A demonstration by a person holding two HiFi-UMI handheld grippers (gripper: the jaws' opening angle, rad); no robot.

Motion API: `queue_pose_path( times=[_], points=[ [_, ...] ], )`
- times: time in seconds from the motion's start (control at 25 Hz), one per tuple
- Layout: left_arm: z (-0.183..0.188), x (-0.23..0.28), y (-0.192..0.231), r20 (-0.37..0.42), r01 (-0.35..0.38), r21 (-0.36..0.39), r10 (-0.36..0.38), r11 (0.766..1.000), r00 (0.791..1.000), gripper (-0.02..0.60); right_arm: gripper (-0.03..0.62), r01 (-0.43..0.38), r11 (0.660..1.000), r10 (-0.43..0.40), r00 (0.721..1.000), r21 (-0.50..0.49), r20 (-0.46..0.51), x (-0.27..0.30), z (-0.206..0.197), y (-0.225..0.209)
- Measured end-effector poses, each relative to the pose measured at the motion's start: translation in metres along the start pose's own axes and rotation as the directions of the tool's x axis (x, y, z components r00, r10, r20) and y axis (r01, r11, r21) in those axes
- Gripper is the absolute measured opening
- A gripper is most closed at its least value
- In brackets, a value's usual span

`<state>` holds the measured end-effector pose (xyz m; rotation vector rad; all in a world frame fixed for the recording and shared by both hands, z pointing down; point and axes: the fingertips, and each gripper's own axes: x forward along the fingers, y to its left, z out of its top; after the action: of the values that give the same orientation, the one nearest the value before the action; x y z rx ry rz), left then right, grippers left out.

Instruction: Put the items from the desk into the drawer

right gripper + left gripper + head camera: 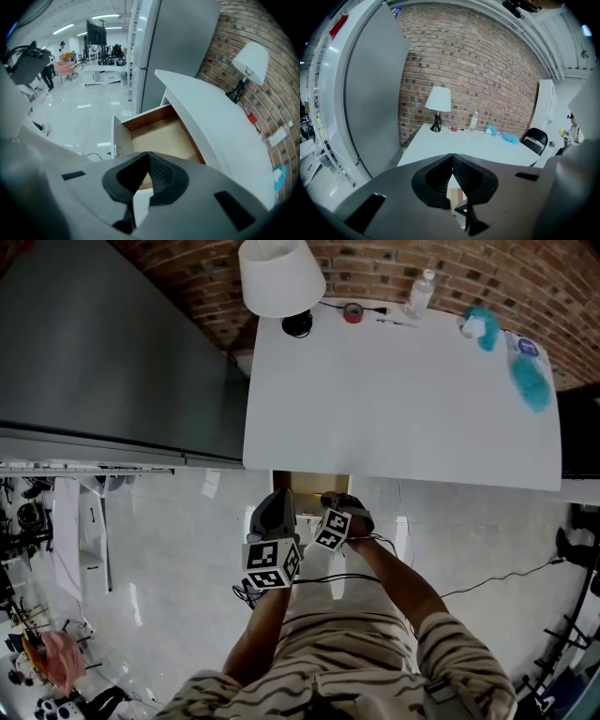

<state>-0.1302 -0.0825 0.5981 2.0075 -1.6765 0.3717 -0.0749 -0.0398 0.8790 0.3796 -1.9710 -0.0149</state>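
**Entry: desk-to-drawer, nothing moved yet**

1. Left gripper (452,159): jaws pressed together with nothing between them. It is held in the air at 6 o'clock of the drawer, clear of the surface.
2. Right gripper (149,155): jaws closed tip to tip and empty. It is tipped down toward the drawer, just beside the left gripper.
3. Drawer (161,133): pulled out under the surface's near edge, at 12 o'clock of both grippers. Its wooden floor is bare.
4. Surface (403,399): white, with the near and middle parts bare.
5. Items, all along the far edge by the brick wall and well apart from the grippers:
   - lamp (281,276) at 11 o'clock
   - tape (352,312) at 12 o'clock
   - bottle (420,293) at 1 o'clock
   - bundle (481,327), teal and white, at 1–2 o'clock
   - bag (531,379), teal, at 2 o'clock

**Hazards, as judged**

- Every item needs a long reach over the open drawer, so a body or forearm may push it shut.
- The bottle stands upright and narrow. An off-centre pinch could topple it toward the tape.
- The tape lies close to the lamp's foot, so a reach for it may brush the shade.
- The bag looks soft and may sag or slip from a shallow pinch.
- Both pairs of jaws must spread before any contact, or they will shove an item against the wall.
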Motion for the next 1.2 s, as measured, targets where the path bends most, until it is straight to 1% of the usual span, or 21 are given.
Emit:
queue_pose_path(
  times=[0.24,0.4,0.52,0.6,0.76,0.88,1.08,1.2],
  points=[
    [0.018,-0.01,-0.006,0.014,-0.013,0.047,0.013,0.999,1.0,0.008,0.011,0.007,0.99,-0.02,0.996,0.142,0.088,-0.053,0.021,-0.012],
    [0.039,-0.015,-0.013,0.047,-0.009,0.064,0.006,0.998,0.999,0.008,0.011,0.011,0.967,-0.048,0.989,0.253,0.138,-0.088,0.038,-0.028],
    [0.054,-0.015,-0.019,0.072,-0.003,0.07,-0.002,0.998,0.997,0.008,0.011,0.029,0.956,-0.087,0.979,0.29,0.186,-0.114,0.053,-0.041],
    [0.062,-0.018,-0.023,0.088,0.0,0.077,-0.007,0.997,0.996,0.008,0.011,0.04,0.943,-0.12,0.967,0.33,0.225,-0.133,0.064,-0.051],
    [0.079,-0.025,-0.033,0.122,0.004,0.105,-0.017,0.994,0.992,0.008,0.011,0.064,0.904,-0.201,0.937,0.423,0.287,-0.177,0.08,-0.08],
    [0.09,-0.03,-0.038,0.142,0.011,0.112,-0.027,0.994,0.989,0.008,0.011,0.091,0.878,-0.268,0.907,0.47,0.324,-0.211,0.094,-0.101],
    [0.111,-0.037,-0.05,0.182,0.032,0.133,-0.056,0.991,0.982,0.008,0.011,0.132,0.839,-0.377,0.841,0.528,0.389,-0.267,0.114,-0.132],
    [0.127,-0.041,-0.056,0.217,0.037,0.138,-0.067,0.99,0.974,0.008,0.011,0.144,0.819,-0.426,0.801,0.556,0.42,-0.296,0.12,-0.148]
  ],
)
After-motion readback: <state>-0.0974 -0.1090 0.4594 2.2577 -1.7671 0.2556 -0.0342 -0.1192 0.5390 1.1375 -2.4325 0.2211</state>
